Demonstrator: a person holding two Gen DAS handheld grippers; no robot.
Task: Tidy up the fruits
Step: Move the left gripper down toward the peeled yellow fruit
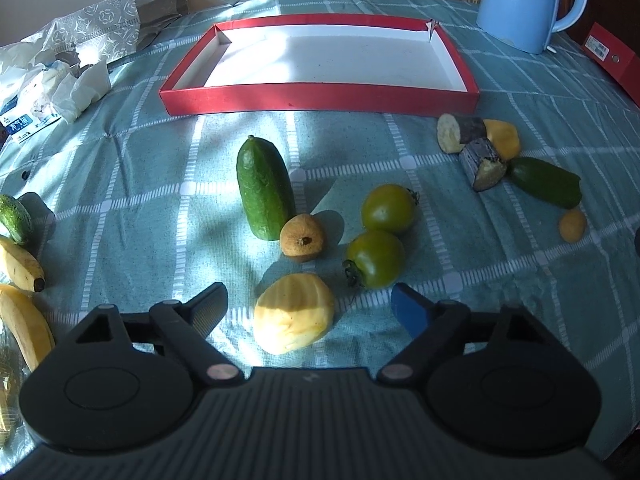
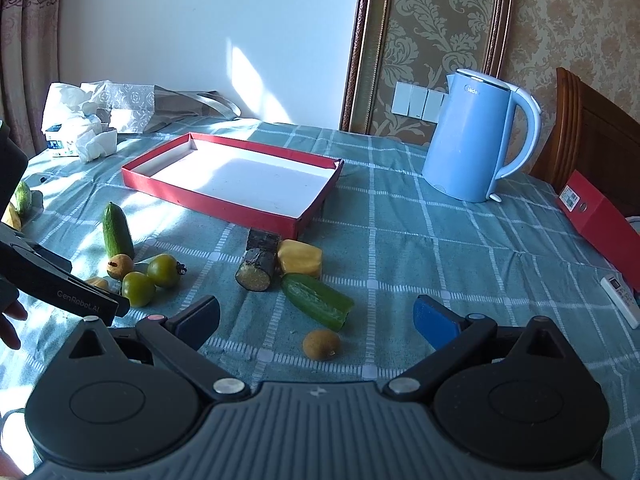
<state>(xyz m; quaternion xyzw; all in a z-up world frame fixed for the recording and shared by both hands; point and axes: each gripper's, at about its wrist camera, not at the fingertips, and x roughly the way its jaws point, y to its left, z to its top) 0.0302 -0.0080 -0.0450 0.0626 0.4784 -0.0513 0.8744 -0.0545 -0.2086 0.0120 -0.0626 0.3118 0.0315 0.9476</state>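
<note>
Left gripper (image 1: 308, 306) pitched steeply down over the table (image 1: 140, 184), fingers parted to either side of a pale yellow peeled fruit piece (image 1: 294, 318), not touching it; nothing gripped. In the right wrist view its black body comes in from the left edge, a bit of the person's hand (image 2: 10, 320) showing below it.

Right gripper (image 2: 316, 318) tilted down more gently, fingers spread wide and empty; a small brown fruit (image 2: 321, 343) lies on the cloth just ahead, between them, untouched.

Count from the left wrist view:
- Green tomatoes: two (image 1: 389, 208) (image 1: 375, 259), touching.
- Whole cucumber: one (image 1: 264, 189), with a brown round fruit (image 1: 302, 236) at its near end.
- Right-hand cluster: a cut cucumber piece (image 1: 546, 182), two dark-skinned root chunks (image 1: 460, 133) (image 1: 482, 168), a yellow block (image 1: 502, 138).
- Left edge: two bananas (image 1: 22, 266) (image 1: 24, 324) and another cucumber (image 1: 14, 218).

Red tray (image 1: 320, 100) with white floor sits beyond the produce, nothing in it. Blue kettle (image 1: 524, 4) at the far right, crumpled paper and bags (image 1: 68, 64) at the far left.
</note>
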